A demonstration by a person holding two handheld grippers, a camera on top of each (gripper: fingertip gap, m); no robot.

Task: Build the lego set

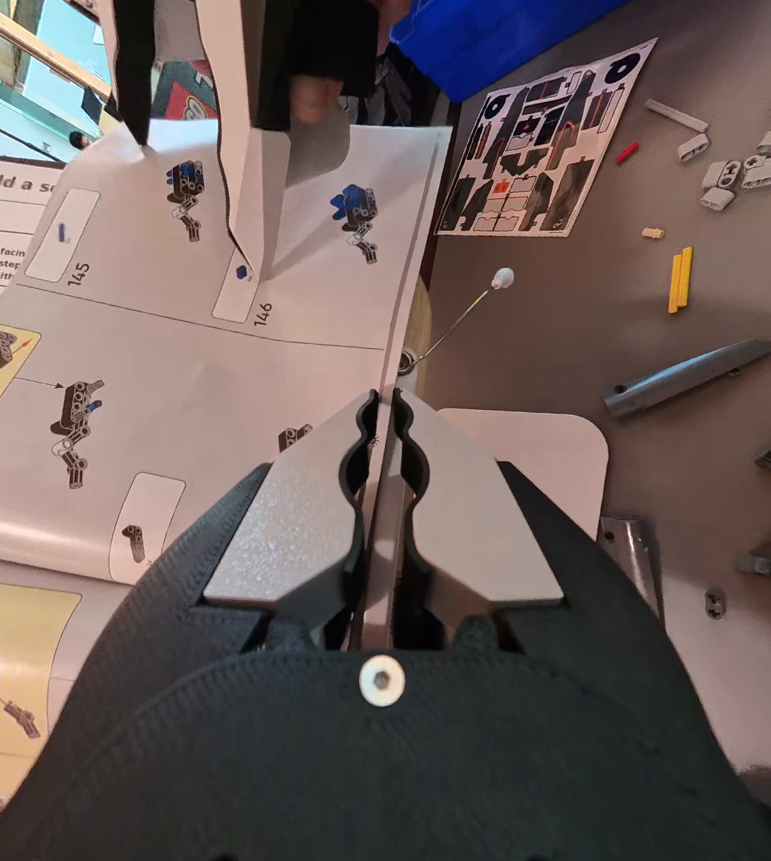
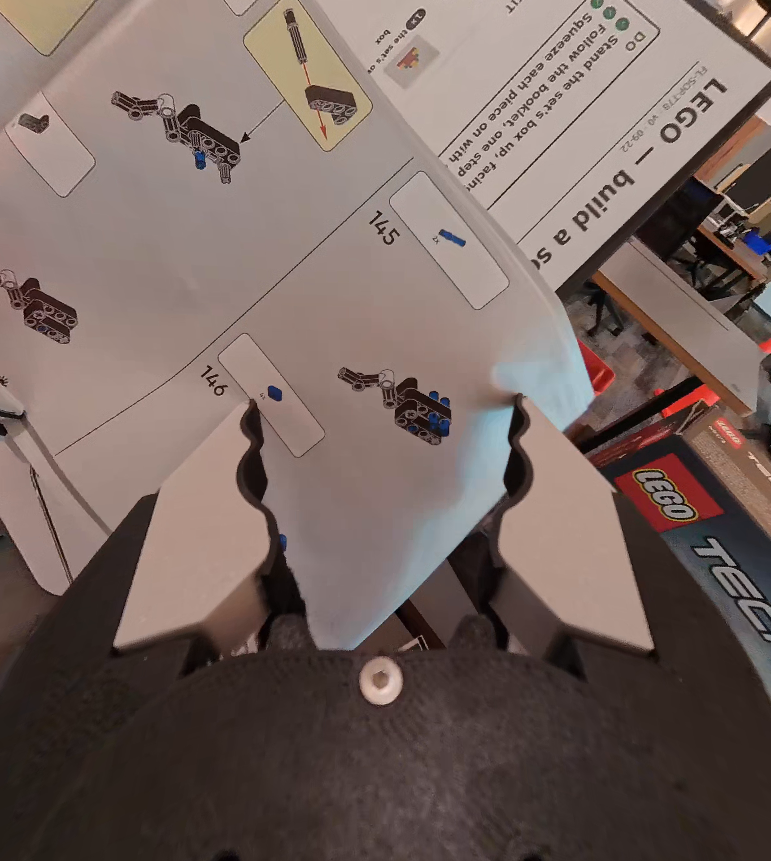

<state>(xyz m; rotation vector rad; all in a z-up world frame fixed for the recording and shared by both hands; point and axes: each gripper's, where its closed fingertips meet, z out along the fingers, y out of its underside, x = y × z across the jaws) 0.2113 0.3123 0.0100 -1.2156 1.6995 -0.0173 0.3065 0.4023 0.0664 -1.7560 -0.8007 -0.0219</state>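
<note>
Left tongs (image 1: 385,396) clench the booklet page's (image 1: 215,372) edge; right tongs (image 2: 385,403) gape wide, page lying between them.

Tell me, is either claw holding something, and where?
The left claw pinches the instruction booklet by its page edge. The right claw is open, holding nothing.

The left gripper (image 1: 385,396) points toward 12 o'clock, its fingers (image 1: 304,503) pinched together on a thin page edge. The right gripper (image 2: 385,400) has its fingers (image 2: 206,522) spread wide, gripping nothing.
</note>
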